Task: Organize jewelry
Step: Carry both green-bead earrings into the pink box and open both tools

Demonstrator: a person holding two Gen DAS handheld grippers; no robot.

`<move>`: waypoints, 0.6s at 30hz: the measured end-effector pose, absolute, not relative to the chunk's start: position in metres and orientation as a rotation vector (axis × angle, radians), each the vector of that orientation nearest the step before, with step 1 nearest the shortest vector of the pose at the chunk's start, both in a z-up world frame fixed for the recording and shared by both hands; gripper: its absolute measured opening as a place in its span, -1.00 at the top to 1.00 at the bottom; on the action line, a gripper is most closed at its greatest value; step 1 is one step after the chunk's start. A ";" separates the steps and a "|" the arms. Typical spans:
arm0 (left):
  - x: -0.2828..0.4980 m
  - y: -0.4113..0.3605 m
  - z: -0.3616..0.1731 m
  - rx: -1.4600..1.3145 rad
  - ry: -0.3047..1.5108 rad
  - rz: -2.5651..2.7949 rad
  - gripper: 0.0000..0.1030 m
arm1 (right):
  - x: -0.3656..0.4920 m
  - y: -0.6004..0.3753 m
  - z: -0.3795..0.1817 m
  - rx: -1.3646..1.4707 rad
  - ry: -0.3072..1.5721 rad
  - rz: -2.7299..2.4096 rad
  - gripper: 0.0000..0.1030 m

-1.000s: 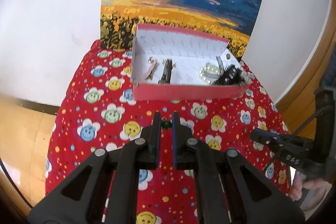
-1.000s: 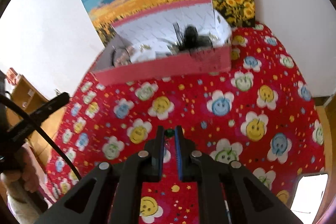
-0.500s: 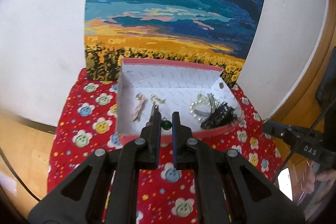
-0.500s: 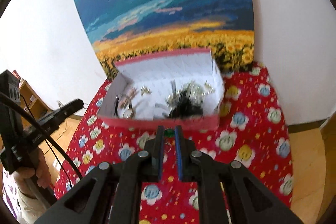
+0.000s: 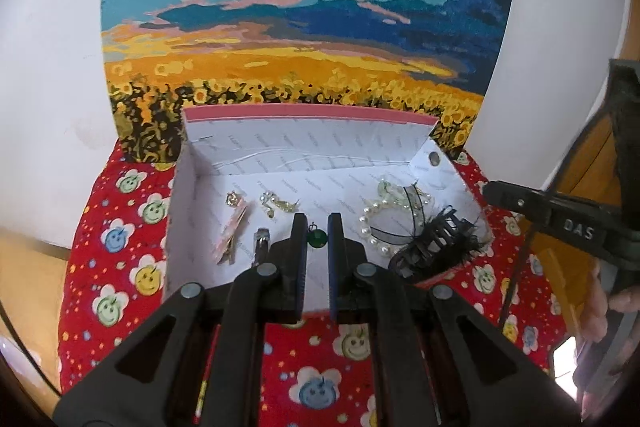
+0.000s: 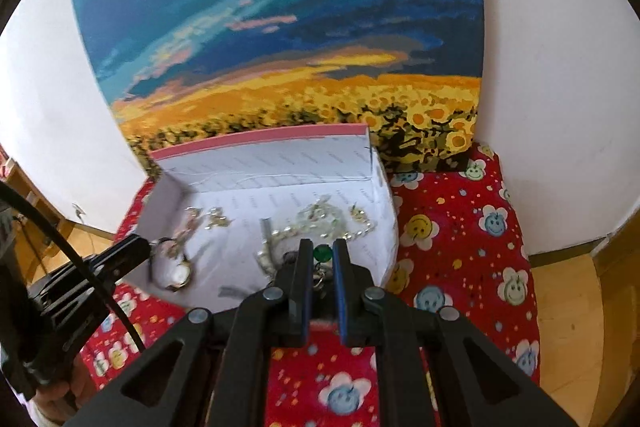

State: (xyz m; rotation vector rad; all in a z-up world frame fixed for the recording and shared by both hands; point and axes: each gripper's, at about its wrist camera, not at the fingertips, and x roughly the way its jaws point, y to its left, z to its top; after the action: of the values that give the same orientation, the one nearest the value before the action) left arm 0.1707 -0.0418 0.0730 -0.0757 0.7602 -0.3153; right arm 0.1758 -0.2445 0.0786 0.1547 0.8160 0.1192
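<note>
Jewelry box (image 5: 304, 155) now sits right under us, up from twelve o'clock: each gripper, left gripper (image 5: 317, 227) and right gripper (image 6: 322, 250), pinches a green earring (image 5: 318, 238) narrowly above it, so dropping looks next.

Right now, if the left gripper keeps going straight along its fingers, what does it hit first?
Probably the white floor of the pink box, between the gold earrings and the pearl bracelet. The left gripper shows a small green gem between its fingers. Depth is uncertain.

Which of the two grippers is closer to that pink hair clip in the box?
Left. The left gripper hovers just right of the pink hair clip; the right gripper is out by the right wall of the box.
</note>
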 end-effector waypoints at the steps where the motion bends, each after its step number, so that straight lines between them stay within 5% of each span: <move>1: 0.174 -0.043 0.070 -0.073 0.765 -0.318 0.98 | 0.181 -0.246 0.075 0.153 0.821 0.112 0.78; 16: 0.192 -0.059 0.036 -0.065 0.848 -0.355 0.97 | 0.209 -0.258 0.036 0.183 0.893 0.093 0.77; 18: 0.190 -0.061 0.038 -0.054 0.857 -0.359 0.96 | 0.209 -0.262 0.035 0.210 0.894 0.100 0.61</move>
State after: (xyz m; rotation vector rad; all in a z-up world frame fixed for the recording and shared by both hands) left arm 0.1901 -0.0613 0.0383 -0.0536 0.8574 -0.3591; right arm 0.2090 -0.2622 0.0354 0.2096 0.8939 0.0997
